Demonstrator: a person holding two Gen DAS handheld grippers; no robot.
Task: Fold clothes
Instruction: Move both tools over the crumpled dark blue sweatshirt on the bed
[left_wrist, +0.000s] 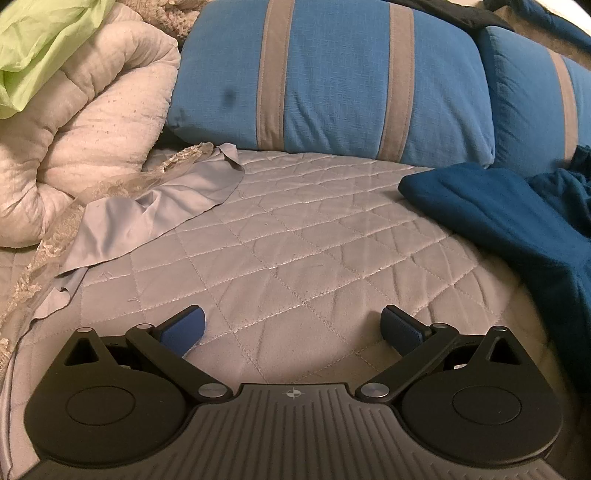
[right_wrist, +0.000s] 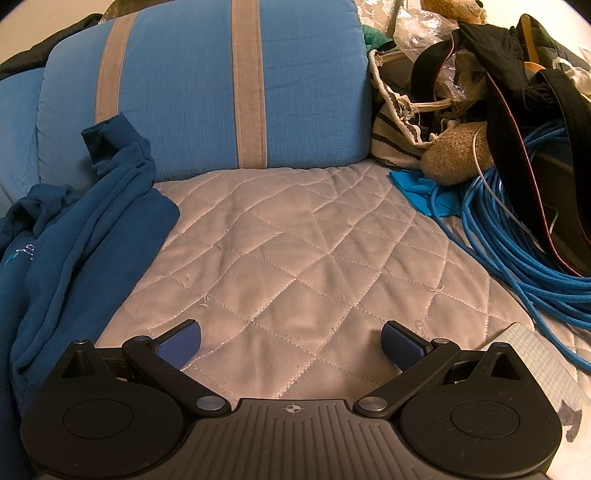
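Observation:
A dark teal sweatshirt (left_wrist: 517, 221) lies crumpled on the quilted grey cover (left_wrist: 295, 240) at the right of the left wrist view. It also shows in the right wrist view (right_wrist: 74, 240) at the left, with one sleeve cuff (right_wrist: 107, 133) raised against the cushion. My left gripper (left_wrist: 293, 326) is open and empty over bare quilt, left of the sweatshirt. My right gripper (right_wrist: 291, 341) is open and empty over bare quilt (right_wrist: 295, 258), right of the sweatshirt.
Blue cushions with grey stripes (left_wrist: 332, 74) (right_wrist: 221, 85) stand along the back. A rolled beige duvet (left_wrist: 85, 129), a green cloth (left_wrist: 40, 48) and a light grey cloth (left_wrist: 159, 210) lie at the left. A coil of blue cable (right_wrist: 517, 240), bags and a plush toy (right_wrist: 454, 155) crowd the right.

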